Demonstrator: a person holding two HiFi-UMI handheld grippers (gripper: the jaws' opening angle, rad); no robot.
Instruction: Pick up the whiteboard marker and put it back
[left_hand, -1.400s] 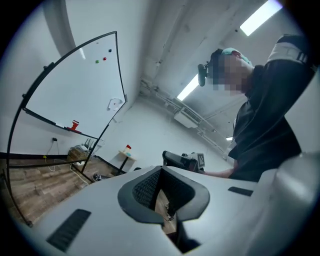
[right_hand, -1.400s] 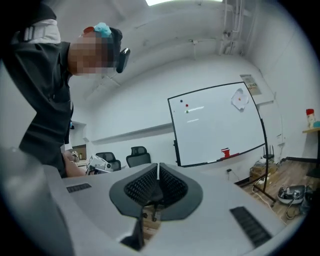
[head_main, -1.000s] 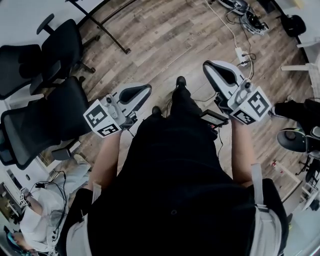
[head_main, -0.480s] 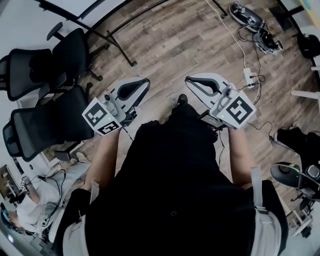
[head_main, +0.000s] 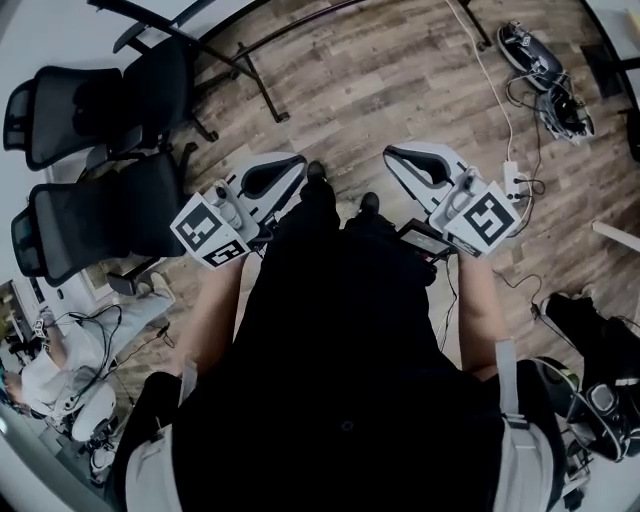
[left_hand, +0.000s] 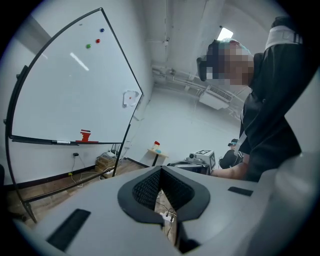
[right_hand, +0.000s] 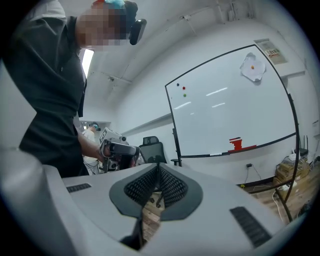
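While my left gripper (left_hand: 161, 169) and right gripper (right_hand: 157, 166) both ride with jaws pressed together on nothing, the thin white whiteboard marker (right_hand: 216, 154) lies well ahead on the big white whiteboard's (right_hand: 225, 110) ledge, beside a red eraser (right_hand: 236, 145). Best I close in first, then open one pair square across its barrel.

Marker (left_hand: 63, 142) lies on whiteboard tray (left_hand: 32, 140), left of eraser (left_hand: 86, 136).
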